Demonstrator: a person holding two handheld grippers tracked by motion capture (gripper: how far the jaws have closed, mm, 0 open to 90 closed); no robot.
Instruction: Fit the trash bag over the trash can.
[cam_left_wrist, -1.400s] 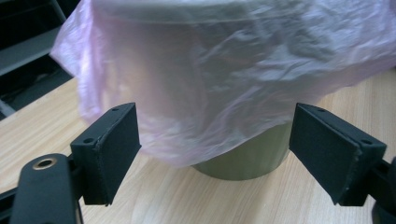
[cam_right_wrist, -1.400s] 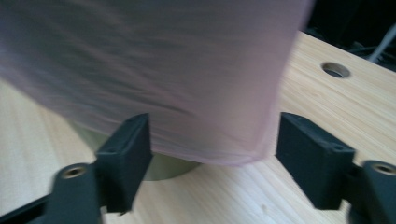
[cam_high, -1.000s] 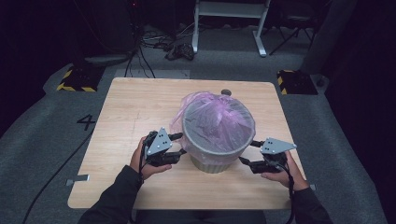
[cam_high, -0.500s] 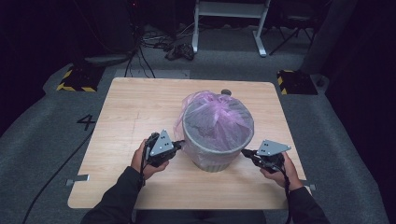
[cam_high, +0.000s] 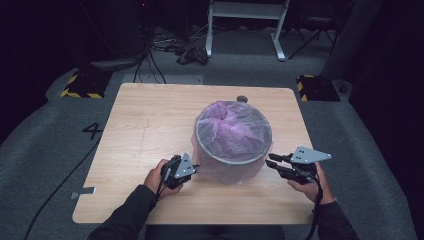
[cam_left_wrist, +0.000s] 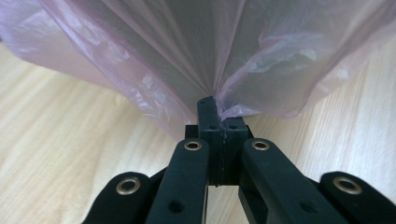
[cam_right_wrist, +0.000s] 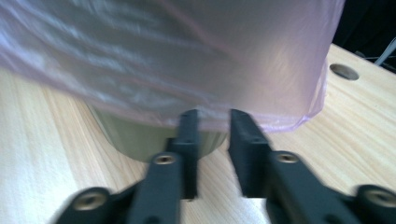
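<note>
A: Two grippers are seen at the near edge of a wooden table (cam_high: 140, 120), one on each side of a grey bin (cam_high: 233, 150) that stands right of the table's middle. What is shown at the left?

B: The left gripper (cam_high: 181, 169) is pressed against the bin's left side. In the left gripper view its jaws are closed on a pinch of the pink bag (cam_left_wrist: 154, 56), and the film is drawn into taut folds toward them.

A: And in the middle?

B: The bag (cam_high: 231, 131) is seen lining the bin, its edge folded over the rim and hanging down the outside wall. The fitting is judged mostly done; the skirt is probably left to be pulled down and evened.

A: The right?

B: The right gripper (cam_high: 278, 166) is held just beside the bin's right side. In its own view the jaws are parted below the bag's hem (cam_right_wrist: 261, 122), with nothing gripped.

A: What is changed from a second earlier?

B: The left gripper has been brought in from beside the bin to the bag. The right gripper has been raised slightly but kept apart.
</note>
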